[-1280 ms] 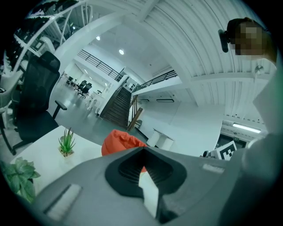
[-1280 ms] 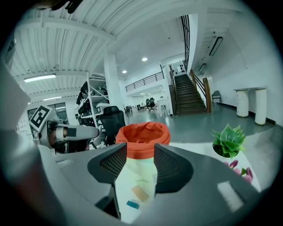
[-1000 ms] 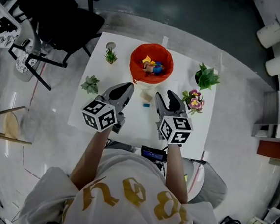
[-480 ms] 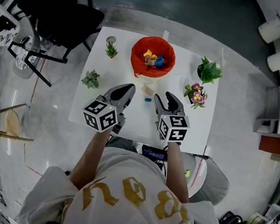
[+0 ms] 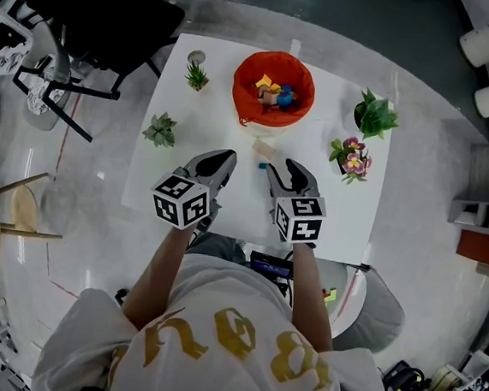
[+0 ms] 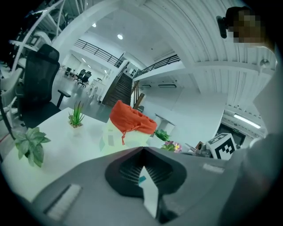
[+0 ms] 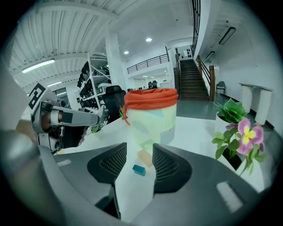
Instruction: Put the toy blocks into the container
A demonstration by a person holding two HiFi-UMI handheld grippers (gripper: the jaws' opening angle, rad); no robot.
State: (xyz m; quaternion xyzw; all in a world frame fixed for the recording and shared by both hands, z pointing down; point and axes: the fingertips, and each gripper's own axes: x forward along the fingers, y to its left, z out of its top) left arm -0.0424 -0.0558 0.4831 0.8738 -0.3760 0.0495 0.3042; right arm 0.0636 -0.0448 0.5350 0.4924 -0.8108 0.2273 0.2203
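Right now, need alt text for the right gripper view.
The right gripper has its fingers open over a white table, with a small teal block and a tan block lying just ahead between them. Beyond stands the red-rimmed container; a flowering plant is at right.

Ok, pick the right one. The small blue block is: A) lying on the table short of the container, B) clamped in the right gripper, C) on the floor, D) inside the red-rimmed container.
A: in the right gripper view the blue block lies on the table before the container, seen between the right gripper's open jaws, touching neither.
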